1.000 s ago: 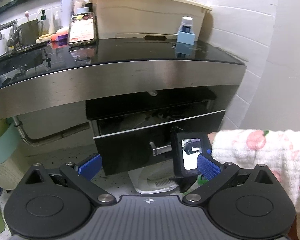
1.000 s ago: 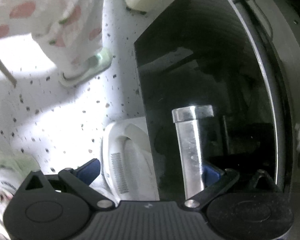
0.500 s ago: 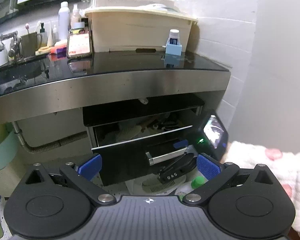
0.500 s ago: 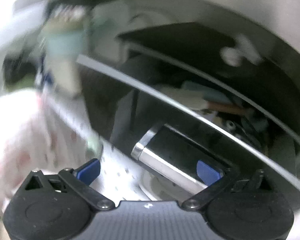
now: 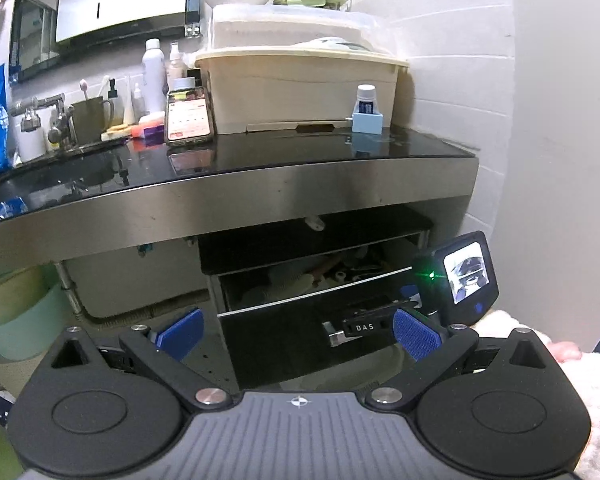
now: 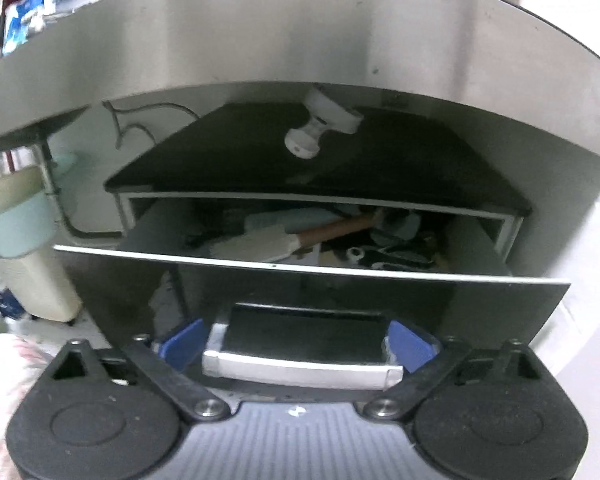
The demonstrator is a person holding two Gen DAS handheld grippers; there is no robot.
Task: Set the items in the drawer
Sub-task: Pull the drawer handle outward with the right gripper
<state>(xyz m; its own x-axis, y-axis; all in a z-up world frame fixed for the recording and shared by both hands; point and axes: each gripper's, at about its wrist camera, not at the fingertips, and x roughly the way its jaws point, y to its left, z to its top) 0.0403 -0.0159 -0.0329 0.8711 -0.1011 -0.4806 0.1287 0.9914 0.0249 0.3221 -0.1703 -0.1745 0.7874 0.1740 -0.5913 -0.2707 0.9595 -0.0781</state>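
Drawer work stood partway: the glossy black pull-out drawer (image 6: 312, 284) under the steel-fronted vanity counter (image 5: 260, 192) sat partly open, a white brush with a wooden handle (image 6: 284, 242) and dark clutter inside. The right gripper (image 6: 296, 346) had its blue pads either side of the drawer's silver bar handle (image 6: 300, 370); contact could not be told. The left gripper (image 5: 296, 330) hung wide apart, holding nothing. On the countertop a small blue-boxed bottle (image 5: 367, 114) and a smartphone (image 5: 189, 117) remained. Opening or closing, either fit.
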